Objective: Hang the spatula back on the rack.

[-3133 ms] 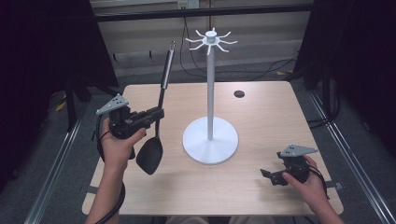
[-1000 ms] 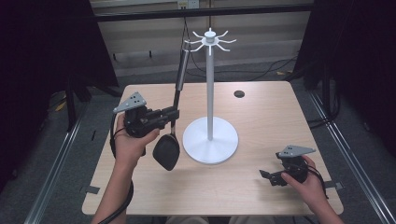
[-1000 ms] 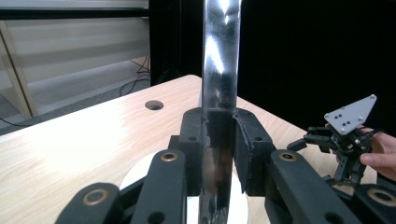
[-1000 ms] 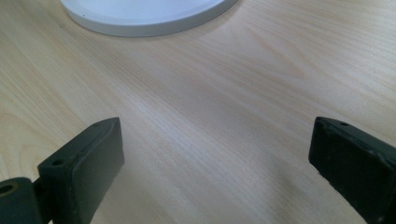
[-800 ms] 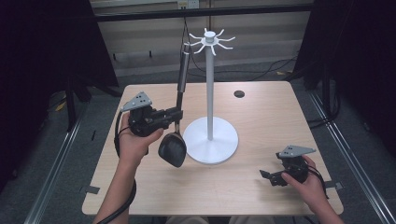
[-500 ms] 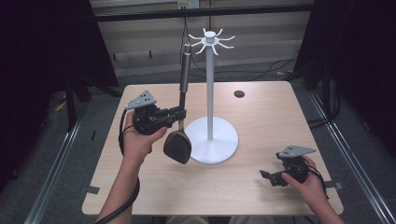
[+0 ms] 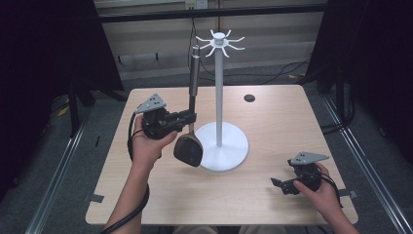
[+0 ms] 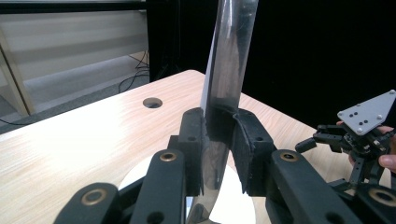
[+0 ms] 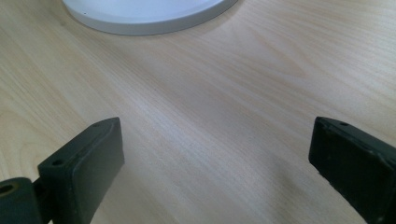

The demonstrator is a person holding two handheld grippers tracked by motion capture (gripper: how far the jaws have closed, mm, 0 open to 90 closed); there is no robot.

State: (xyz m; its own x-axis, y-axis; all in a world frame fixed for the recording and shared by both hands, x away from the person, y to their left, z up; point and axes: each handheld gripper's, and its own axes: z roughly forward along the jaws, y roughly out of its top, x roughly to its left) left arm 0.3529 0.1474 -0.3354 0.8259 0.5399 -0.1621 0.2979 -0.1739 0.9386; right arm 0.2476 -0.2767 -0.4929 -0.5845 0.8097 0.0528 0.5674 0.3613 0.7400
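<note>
Gripping the steel neck just above the bowl, the left claw [image 7: 187, 117] holds a long metal-handled ladle with a black scoop [image 7: 191, 127] upright, handle skyward, bowl hanging above the pale wooden worktop [image 7: 272, 122] beside the white hook-topped stand [image 7: 220, 112]. It probably handles stiff, slick and bottom-heavy, so that low grip suits it. Right claw [image 9: 215, 158] rests wide open, empty, near the worktop's front edge.

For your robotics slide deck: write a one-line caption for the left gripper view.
Left gripper clamps a ladle's shiny metal handle upright above the white stand base on a wooden table.
</note>
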